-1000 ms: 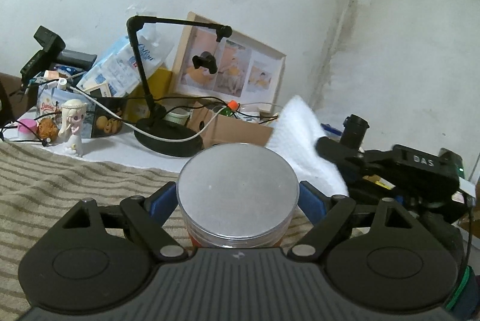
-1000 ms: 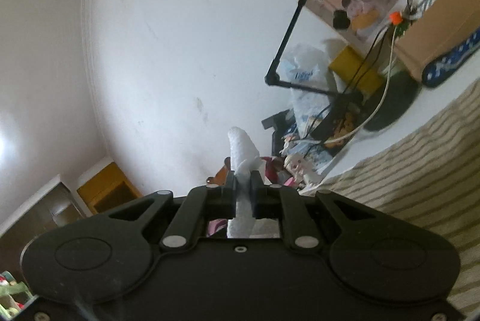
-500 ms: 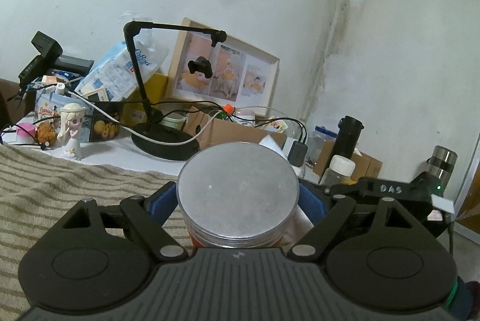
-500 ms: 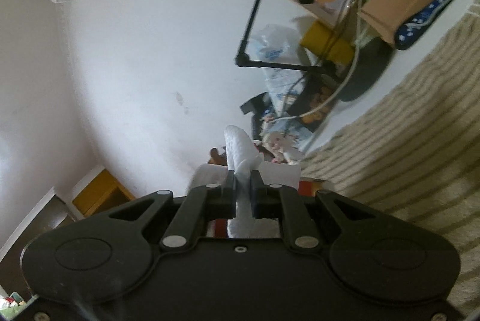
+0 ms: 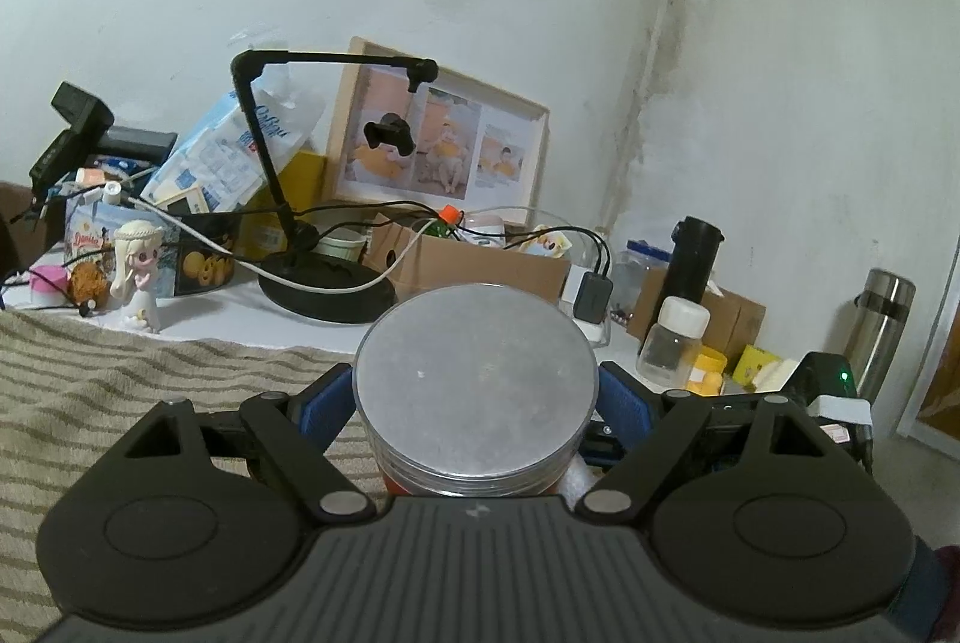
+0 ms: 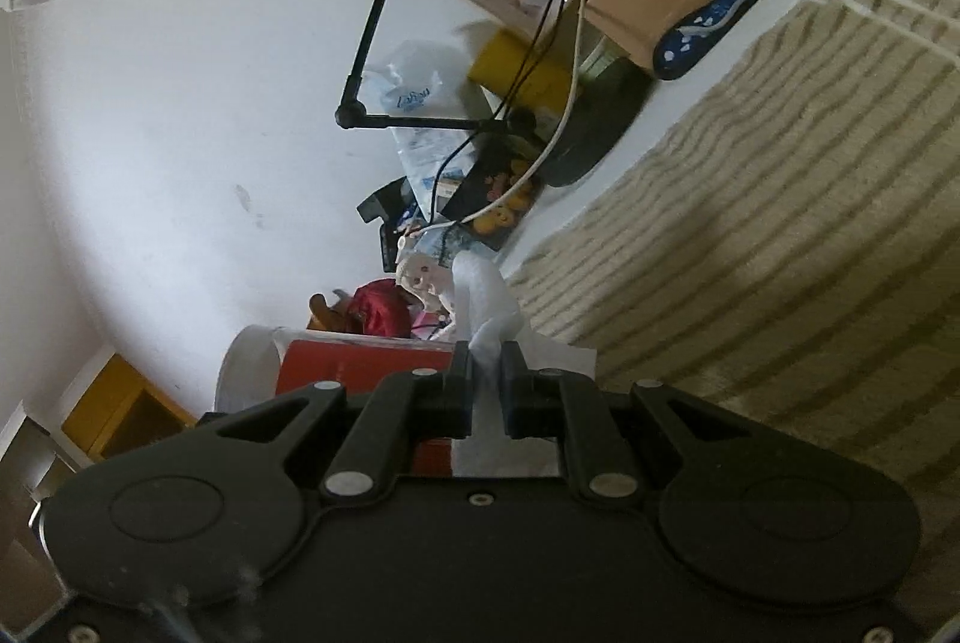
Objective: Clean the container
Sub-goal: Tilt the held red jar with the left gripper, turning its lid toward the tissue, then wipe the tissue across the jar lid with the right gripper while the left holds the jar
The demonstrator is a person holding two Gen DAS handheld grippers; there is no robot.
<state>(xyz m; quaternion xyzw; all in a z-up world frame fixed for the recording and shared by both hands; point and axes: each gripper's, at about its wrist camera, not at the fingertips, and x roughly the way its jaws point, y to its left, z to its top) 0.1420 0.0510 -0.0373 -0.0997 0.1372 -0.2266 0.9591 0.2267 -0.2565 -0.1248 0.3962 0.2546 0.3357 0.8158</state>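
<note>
Left gripper (image 5: 474,403) clamps the round clear container with red label and silver lid (image 5: 474,391); right gripper (image 6: 486,373), beside it, pinches a white tissue (image 6: 483,295).

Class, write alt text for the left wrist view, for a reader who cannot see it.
The left gripper clamps a clear container by its sides, silver lid facing the camera, above a striped cloth. Behind it, a cluttered white table meets a white wall.

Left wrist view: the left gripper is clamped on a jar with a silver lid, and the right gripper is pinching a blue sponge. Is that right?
Not quite. The left gripper is indeed clamped on the silver-lidded jar, but the right gripper pinches a white tissue, not a blue sponge. The right wrist view shows the tissue sticking up between its closed fingers.
</note>
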